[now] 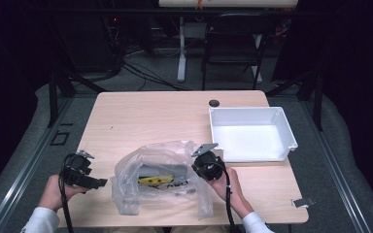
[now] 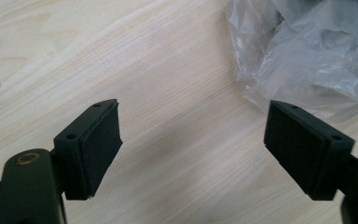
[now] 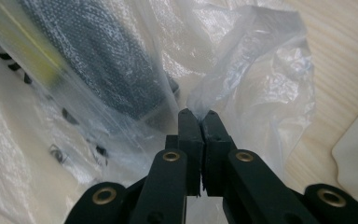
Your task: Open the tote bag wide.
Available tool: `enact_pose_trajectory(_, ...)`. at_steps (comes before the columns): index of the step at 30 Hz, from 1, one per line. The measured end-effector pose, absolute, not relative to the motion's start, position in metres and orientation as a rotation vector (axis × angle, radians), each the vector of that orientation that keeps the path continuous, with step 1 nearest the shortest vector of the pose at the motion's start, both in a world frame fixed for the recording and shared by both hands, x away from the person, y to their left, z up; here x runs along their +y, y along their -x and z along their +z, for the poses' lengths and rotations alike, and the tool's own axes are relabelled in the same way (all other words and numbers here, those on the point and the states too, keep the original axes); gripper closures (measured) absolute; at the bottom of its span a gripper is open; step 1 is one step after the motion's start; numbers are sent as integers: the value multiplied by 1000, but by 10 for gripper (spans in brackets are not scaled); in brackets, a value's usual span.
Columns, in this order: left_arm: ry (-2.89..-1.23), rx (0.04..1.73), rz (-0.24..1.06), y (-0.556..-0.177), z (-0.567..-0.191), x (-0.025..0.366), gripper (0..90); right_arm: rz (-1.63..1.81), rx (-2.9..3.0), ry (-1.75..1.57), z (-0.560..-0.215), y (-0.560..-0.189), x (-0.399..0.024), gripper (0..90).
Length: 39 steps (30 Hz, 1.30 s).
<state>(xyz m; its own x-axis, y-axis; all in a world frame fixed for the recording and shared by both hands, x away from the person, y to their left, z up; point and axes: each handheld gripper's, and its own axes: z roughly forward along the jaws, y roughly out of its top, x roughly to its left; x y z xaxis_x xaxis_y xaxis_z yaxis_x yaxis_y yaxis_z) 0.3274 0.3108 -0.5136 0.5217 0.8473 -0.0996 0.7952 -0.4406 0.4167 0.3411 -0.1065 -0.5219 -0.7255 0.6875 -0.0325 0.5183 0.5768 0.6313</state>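
Pinching the plastic bag's (image 3: 242, 60) right edge, the right hand-held gripper (image 3: 198, 116) is clamping film while the left hand-held gripper (image 2: 193, 140) is waiting open at the frame's lower left.

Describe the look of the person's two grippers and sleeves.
Both are black: the left gripper has flat rectangular pads, the right gripper narrow jaws on arms with brass-coloured rivets. Each carries a grey three-cornered plate and trails a black cable. The sleeves are white.
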Motion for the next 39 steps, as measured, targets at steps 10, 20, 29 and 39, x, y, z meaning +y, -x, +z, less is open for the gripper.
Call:
enact_pose_trajectory(10, -2185, 1240, 256, -318, -456, 306, 161, 890, 2525, -957, -521, -342, -103, 888)
enact_pose_trajectory(20, -2356, 1091, 293, -326, -470, 235, 264, 911, 2516, -930, -519, -340, -100, 888)
enact_pose_trajectory(29, -2404, 1121, 337, -341, -504, 228, 799, 868, 2490, -920, -525, -346, -99, 888)
enact_pose_trajectory(39, -2449, 1170, 385, -354, -519, 229, 875, 738, 2449, -897, -545, -360, -90, 890)
